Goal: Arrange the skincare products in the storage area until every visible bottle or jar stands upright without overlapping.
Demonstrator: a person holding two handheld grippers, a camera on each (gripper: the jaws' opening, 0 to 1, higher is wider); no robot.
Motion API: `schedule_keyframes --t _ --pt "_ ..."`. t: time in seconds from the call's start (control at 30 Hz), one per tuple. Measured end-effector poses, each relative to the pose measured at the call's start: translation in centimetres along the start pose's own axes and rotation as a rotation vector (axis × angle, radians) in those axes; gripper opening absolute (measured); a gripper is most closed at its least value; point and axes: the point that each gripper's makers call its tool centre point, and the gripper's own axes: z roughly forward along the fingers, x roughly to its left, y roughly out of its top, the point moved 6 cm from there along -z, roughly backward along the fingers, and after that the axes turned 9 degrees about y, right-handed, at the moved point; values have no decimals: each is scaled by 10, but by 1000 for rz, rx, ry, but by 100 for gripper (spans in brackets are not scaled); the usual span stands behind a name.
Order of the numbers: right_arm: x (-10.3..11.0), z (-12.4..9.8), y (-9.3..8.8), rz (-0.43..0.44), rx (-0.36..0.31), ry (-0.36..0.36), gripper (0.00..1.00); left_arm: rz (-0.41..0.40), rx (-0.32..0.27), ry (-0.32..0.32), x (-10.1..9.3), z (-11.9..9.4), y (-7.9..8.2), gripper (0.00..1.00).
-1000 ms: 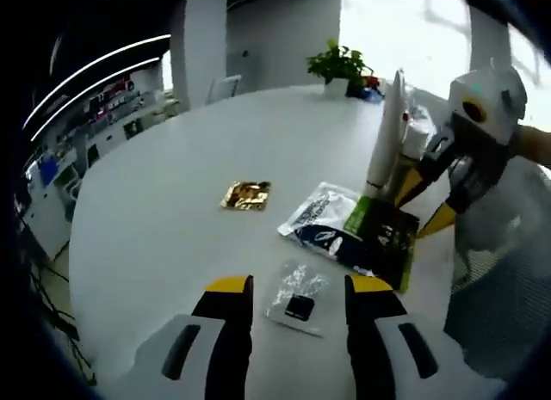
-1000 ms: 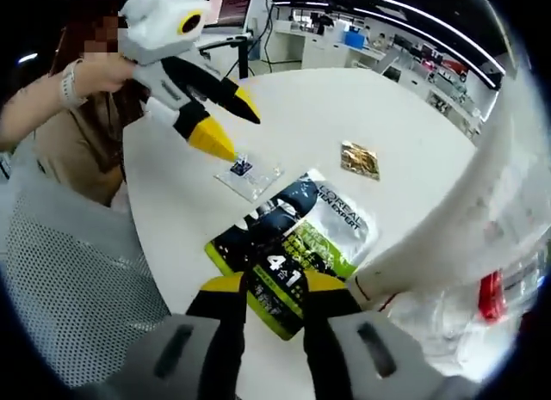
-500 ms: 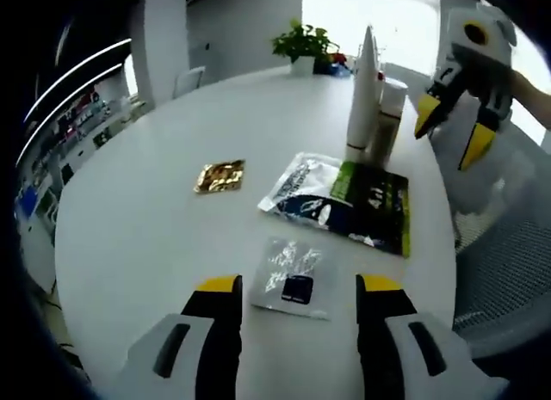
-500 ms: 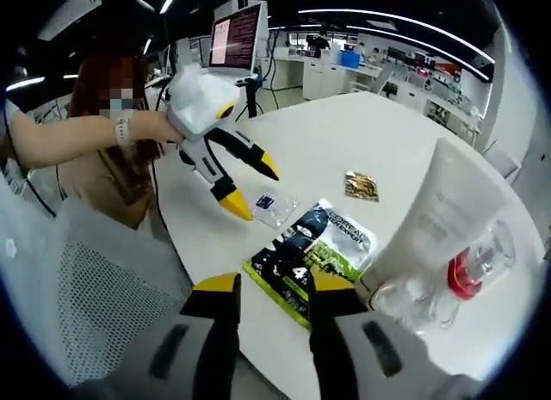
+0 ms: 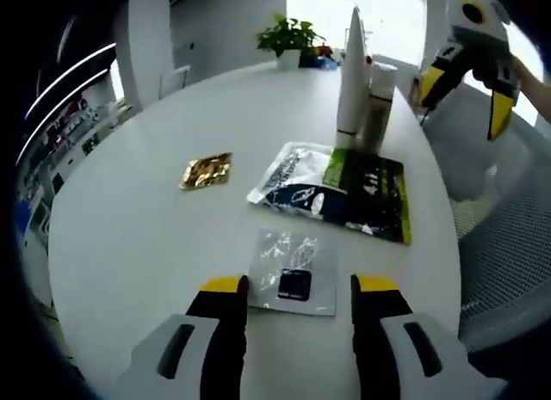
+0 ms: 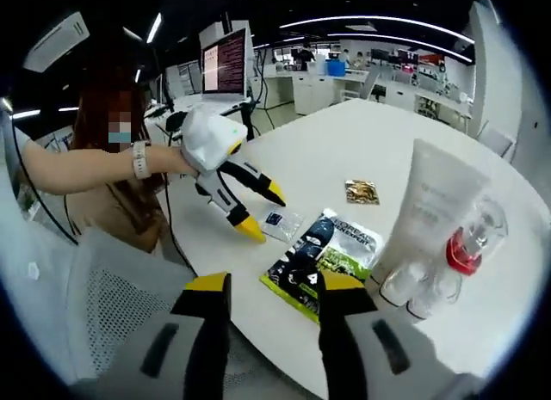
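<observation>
Skincare items sit near one edge of the round white table [image 5: 129,202]: a tall white tube [image 5: 352,73] stands upright, touching a clear bottle with a red part [image 6: 461,258], possibly a pump. Just beside them lie a green-and-dark sachet [image 5: 344,193], a clear sample packet [image 5: 293,271] and, apart, a gold sachet [image 5: 207,170]. Left gripper [image 5: 293,290] hovers spread over the clear packet, empty. Right gripper [image 6: 269,290] hangs open off the edge, empty.
</observation>
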Motion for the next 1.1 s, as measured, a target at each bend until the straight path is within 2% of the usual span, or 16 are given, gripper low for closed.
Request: schedule_keyframes --t 0.23,0.33,0.6,0.73,0.8,0.9,1.1 --pt "5 -9 -2 31 -30 -13 45 12 -4 -16 2 1 1 39" --pt "5 -14 -4 49 -46 -30 50 30 -5 -29 1 2 2 37" --pt "4 -33 -13 99 -82 -104 58 40 -1 -43 -3 4 6 37" --pt "9 -49 -11 120 -102 -128 65 63 -3 -63 -9 3 6 37" --pt "11 -60 -9 131 -134 -148 70 66 -1 -65 -10 1 6 37" --pt "5 -77 -8 166 -165 -186 75 74 2 -72 -13 -1 5 37" --pt "-21 -104 -16 176 -141 -308 82 73 -10 -91 -19 -4 1 37"
